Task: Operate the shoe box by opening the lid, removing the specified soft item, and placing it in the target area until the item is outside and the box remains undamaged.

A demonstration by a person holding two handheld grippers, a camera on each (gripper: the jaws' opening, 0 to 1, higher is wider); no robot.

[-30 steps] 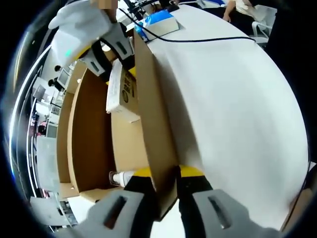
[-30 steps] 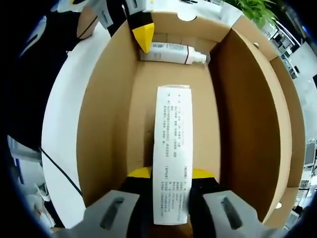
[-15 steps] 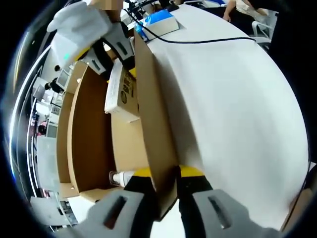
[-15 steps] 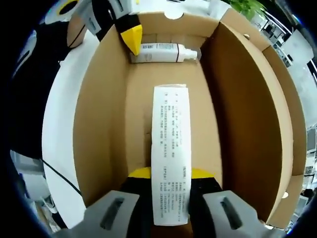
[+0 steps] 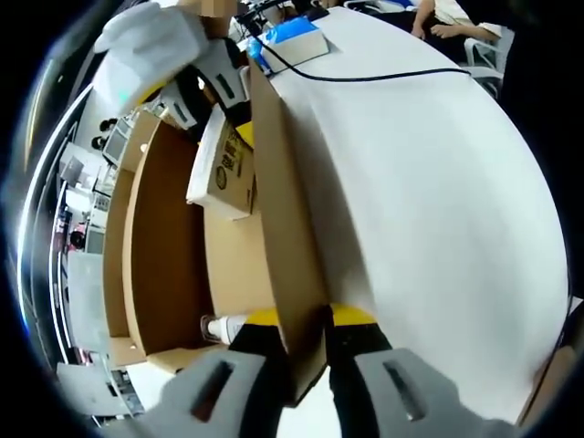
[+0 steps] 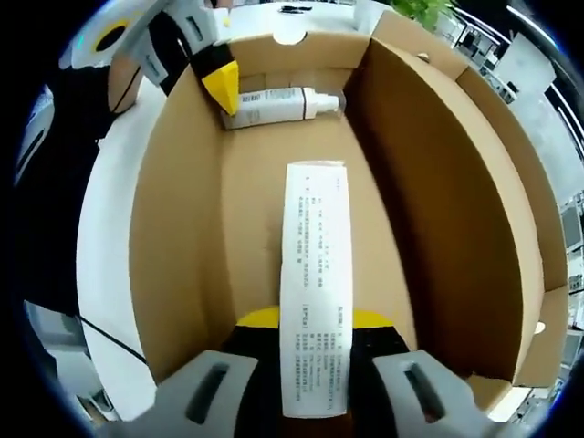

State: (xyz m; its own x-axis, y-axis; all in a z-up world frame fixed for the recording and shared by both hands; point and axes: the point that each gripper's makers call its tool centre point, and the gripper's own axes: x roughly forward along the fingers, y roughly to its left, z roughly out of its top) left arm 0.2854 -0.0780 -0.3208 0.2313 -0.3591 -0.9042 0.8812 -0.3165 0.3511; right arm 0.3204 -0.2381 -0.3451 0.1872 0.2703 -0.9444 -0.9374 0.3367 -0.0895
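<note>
Right gripper view, right gripper (image 6: 315,321) clamping white carton (image 6: 315,274) (over shoe box (image 6: 173,237))

The shoe box (image 6: 173,237) is matt brown cardboard, the white carton (image 6: 315,274) smooth printed card, the bottle (image 6: 274,107) glossy plastic.

Box (image 6: 173,228) open, carton (image 6: 315,283) raised inside
Brown cardboard box; long white printed carton tilted up above floor; white bottle (image 6: 278,105) lies at far end.
</note>
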